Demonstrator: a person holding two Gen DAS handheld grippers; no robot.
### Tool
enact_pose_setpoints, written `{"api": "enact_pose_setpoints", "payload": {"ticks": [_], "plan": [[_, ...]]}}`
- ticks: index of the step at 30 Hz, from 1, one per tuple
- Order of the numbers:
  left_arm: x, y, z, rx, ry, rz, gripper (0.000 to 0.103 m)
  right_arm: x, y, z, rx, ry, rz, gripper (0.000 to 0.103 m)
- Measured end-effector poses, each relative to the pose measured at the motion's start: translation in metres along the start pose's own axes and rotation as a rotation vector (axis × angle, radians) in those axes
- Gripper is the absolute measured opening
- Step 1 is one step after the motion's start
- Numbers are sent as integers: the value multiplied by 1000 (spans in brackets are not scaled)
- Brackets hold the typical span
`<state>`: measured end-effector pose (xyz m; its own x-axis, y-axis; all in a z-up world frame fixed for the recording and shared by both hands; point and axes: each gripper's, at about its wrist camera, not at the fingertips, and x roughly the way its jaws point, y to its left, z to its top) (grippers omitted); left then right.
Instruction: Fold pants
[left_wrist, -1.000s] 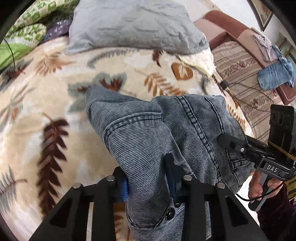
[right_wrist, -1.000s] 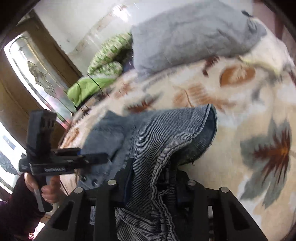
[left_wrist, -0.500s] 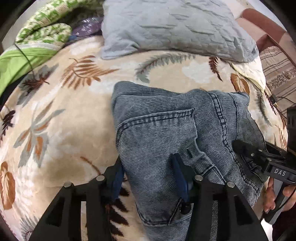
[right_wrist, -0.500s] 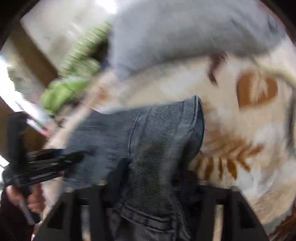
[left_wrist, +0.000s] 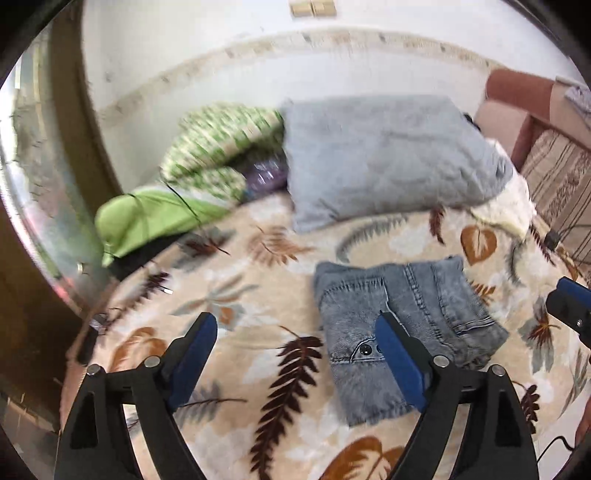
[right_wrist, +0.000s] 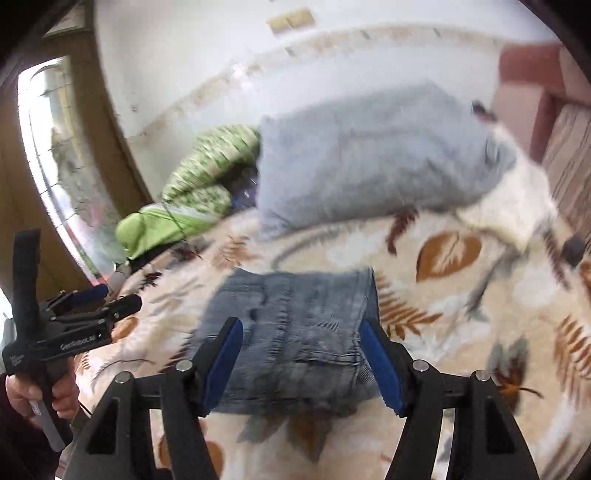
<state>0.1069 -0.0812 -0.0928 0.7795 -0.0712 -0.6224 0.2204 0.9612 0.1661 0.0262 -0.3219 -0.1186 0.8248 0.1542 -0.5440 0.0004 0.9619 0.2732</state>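
The blue denim pants lie folded into a compact rectangle on the leaf-patterned blanket. My left gripper hangs above and to the left of them. Its jaws are opening wide, with nothing between the blue pads. Its right finger overlaps the pants' near edge in the picture. The right gripper's tip shows at the right edge. In the right wrist view the pants lie below my right gripper, which stands open and lifted off the cloth. The left gripper is at the far left, held by a hand.
A grey pillow lies behind the pants, with green patterned bedding to its left. A brown striped sofa stands to the right of the bed. A wooden door frame and a window are on the left.
Both grippers let go of the pants, opened and rose away from them. The pants now lie flat and folded on the blanket, farther from both cameras.
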Motion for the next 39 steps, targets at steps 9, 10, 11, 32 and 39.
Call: {"api": "enact_pose_setpoints", "payload": {"ticks": [9,10,11,32,39], "plan": [[-102,21,-10,-49,-132,57,100,-80,54,-9,-50,-111,-5,76],[-108,23,-12,-55,-138,59,101,-84,57,-11,-56,-119,-8,76],[-115,25,-14,-65,-144,61,101,-90,63,-12,-71,-127,-10,76],[-146,54,-32,-139,-170,134,103,-96,101,-30,-154,-102,-19,77],[-147,57,-34,-136,-173,149,103,-87,108,-35,-185,-74,-11,77]]}}
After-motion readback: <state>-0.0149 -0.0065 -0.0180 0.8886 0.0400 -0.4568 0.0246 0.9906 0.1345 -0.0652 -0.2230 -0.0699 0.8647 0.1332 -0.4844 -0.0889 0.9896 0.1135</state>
